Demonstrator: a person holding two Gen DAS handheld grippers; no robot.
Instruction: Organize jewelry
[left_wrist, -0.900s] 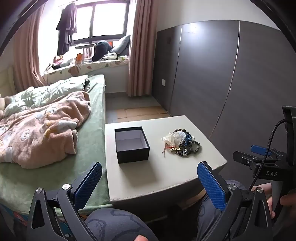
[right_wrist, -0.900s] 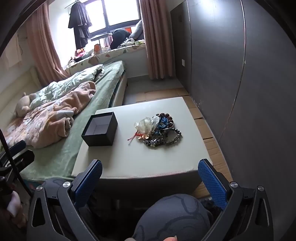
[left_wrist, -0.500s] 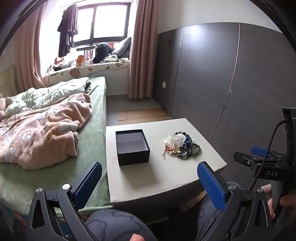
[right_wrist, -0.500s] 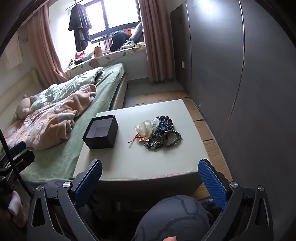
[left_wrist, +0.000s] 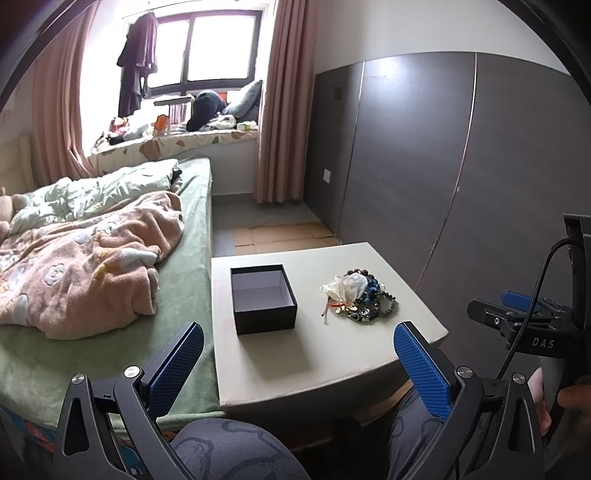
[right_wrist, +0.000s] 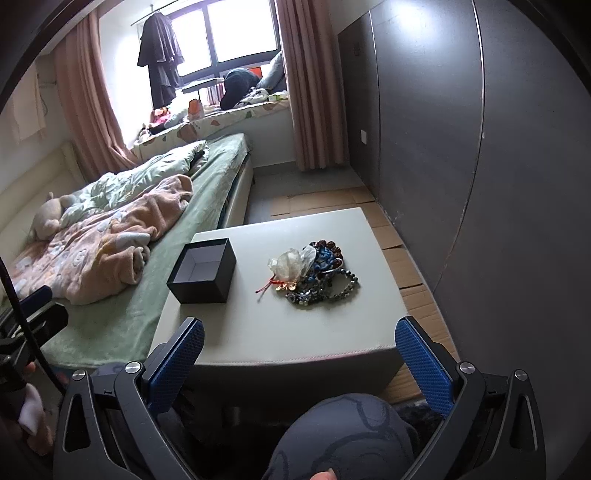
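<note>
In the left wrist view, a green-sheeted bed (left_wrist: 184, 295) with a rumpled pink fleece blanket (left_wrist: 85, 266) lies at the left, and just beside it stands a low pale-grey square desk (left_wrist: 332, 354). On the desk's left part sits an open black square cardboard box (left_wrist: 263, 299) with a pale lining and nothing visible inside it. To its right, apart from the box, lies the tangled heap of beaded jewelry (left_wrist: 360, 297), with a crumpled sheer white pouch and a red cord on its near-left side and blue and dark beads behind. The left gripper (left_wrist: 299, 360) hangs short of the desk's near edge, its blue-padded fingers (left_wrist: 177, 363) spread wide and holding nothing. Far right, the other tool's black body bears the white letters "DAS" (left_wrist: 543, 343). In the right wrist view, the box (right_wrist: 202, 271) is left of the jewelry (right_wrist: 314, 273), and the right gripper (right_wrist: 300, 358) likewise stands released, fingers (right_wrist: 423, 363) wide apart, back from the desk (right_wrist: 295, 332), above a knee in grey patterned cloth (right_wrist: 343, 435).
</note>
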